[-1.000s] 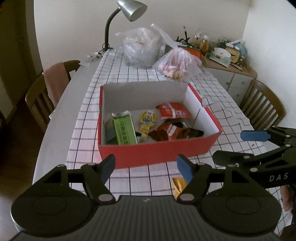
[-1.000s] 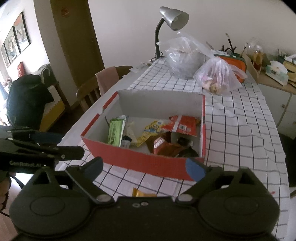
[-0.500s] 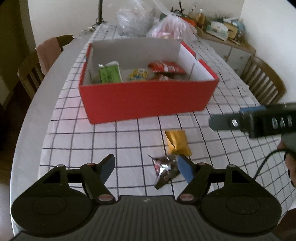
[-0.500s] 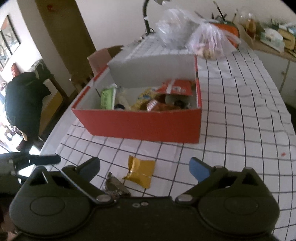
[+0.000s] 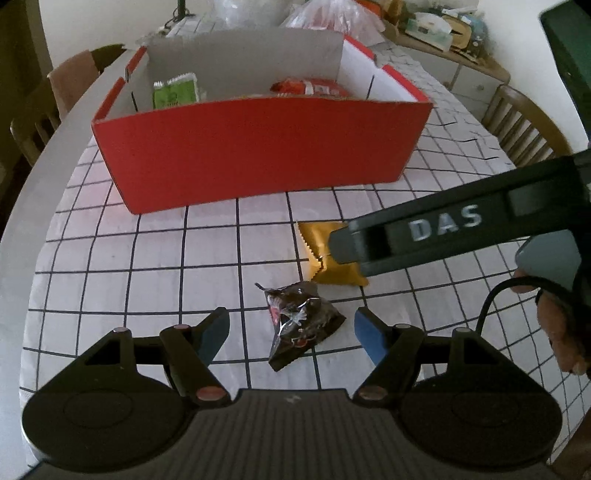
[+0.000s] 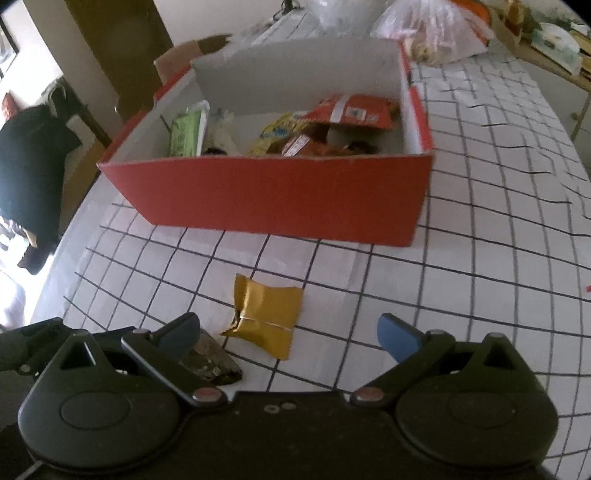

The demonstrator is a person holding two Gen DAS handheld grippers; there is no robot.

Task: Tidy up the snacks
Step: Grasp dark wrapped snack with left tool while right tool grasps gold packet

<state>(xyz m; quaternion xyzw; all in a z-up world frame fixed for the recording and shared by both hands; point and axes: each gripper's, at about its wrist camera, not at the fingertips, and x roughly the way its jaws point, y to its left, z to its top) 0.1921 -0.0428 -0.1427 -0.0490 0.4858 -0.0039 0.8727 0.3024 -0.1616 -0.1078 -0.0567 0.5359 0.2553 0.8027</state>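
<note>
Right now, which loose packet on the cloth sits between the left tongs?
The dark foil packet, lying between the open left tongs. The gold packet lies farther off, toward the red box.

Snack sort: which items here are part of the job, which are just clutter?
Job:
- red box already holding snacks
- gold packet on the cloth
- dark foil packet on the cloth
- left gripper, right gripper, both open

Clutter:
- plastic bags behind the box
- chairs
- side cabinet
</note>
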